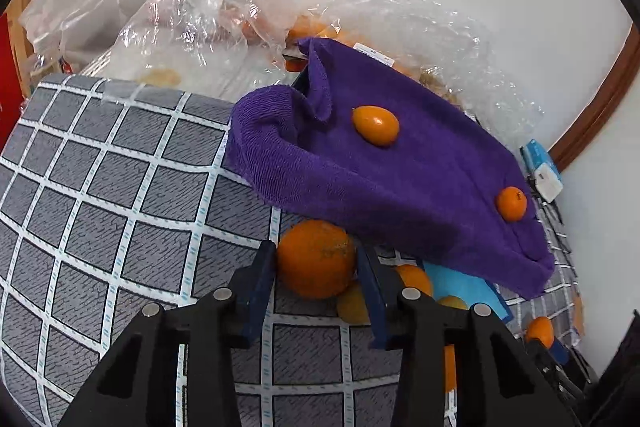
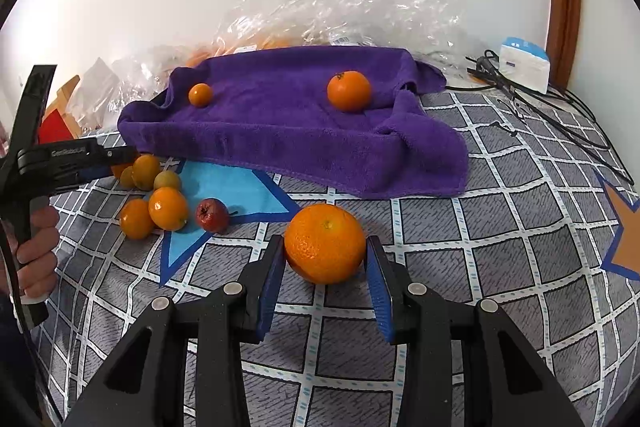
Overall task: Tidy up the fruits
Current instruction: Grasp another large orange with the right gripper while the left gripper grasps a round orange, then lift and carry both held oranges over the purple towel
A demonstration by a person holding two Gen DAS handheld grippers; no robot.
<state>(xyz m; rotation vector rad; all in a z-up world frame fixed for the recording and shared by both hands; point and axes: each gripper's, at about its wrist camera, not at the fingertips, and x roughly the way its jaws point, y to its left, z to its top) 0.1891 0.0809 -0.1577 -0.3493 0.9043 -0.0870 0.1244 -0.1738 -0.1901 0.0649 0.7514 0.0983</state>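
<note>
My left gripper [image 1: 316, 249] is shut on an orange [image 1: 316, 263] that sits on the grey checked cloth [image 1: 120, 187], at the near edge of a purple towel [image 1: 400, 167]. My right gripper [image 2: 325, 241] is shut on a big orange [image 2: 326, 247] in front of the same purple towel [image 2: 280, 131]. Two small orange fruits lie on the towel: one [image 2: 200, 95] at its left and a mandarin [image 2: 349, 91] at its right. Several small orange fruits [image 2: 168, 207] and a red fruit [image 2: 212, 215] lie on a blue star [image 2: 240, 191].
Crumpled clear plastic bags [image 2: 340, 11] with more fruit lie behind the towel against the white wall. Black cables [image 2: 540, 107] and a white and blue box [image 2: 524, 63] sit at the back right. A person's hand [image 2: 36, 251] holds the left gripper's handle.
</note>
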